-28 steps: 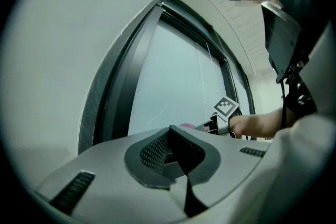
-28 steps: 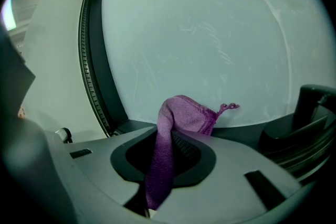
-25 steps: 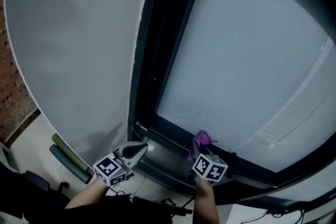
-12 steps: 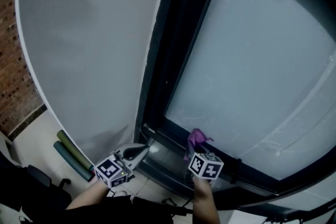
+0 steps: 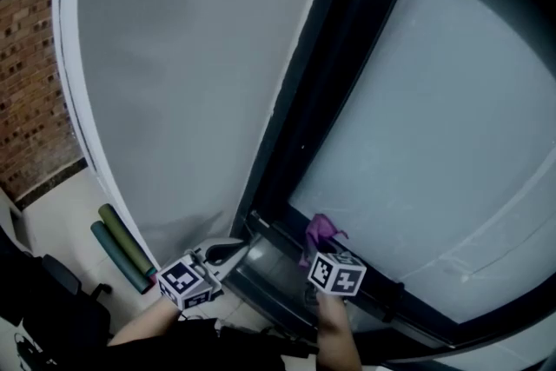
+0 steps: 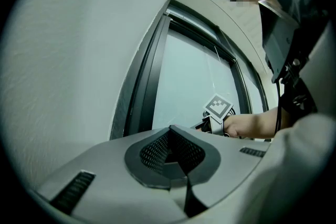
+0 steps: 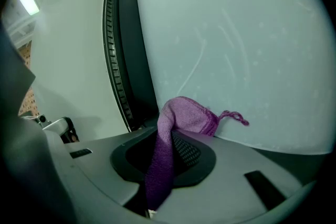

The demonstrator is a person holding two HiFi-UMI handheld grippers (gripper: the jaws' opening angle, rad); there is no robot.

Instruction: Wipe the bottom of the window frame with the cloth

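My right gripper (image 5: pixel 314 241) is shut on a purple cloth (image 5: pixel 318 230) and holds it against the bottom rail of the dark window frame (image 5: pixel 382 295), near its left corner. In the right gripper view the cloth (image 7: pixel 181 120) bulges out between the jaws and touches the foot of the frosted pane (image 7: pixel 236 39). My left gripper (image 5: pixel 228 255) hovers to the left, just below the frame's lower left corner, its jaws closed with nothing between them. From the left gripper view I see the right gripper's marker cube (image 6: pixel 218 107) and the hand holding it.
A pale grey wall (image 5: pixel 174 82) runs left of the frame's dark upright (image 5: pixel 321 100). Two green rolls (image 5: pixel 122 252) lie on the light floor by the wall's foot. Brick wall (image 5: pixel 26 56) at far left. Dark gear sits at lower left.
The view has swung, so the frame appears further right. The right gripper and cloth have slid a little left along the bottom rail; the left gripper has barely moved.
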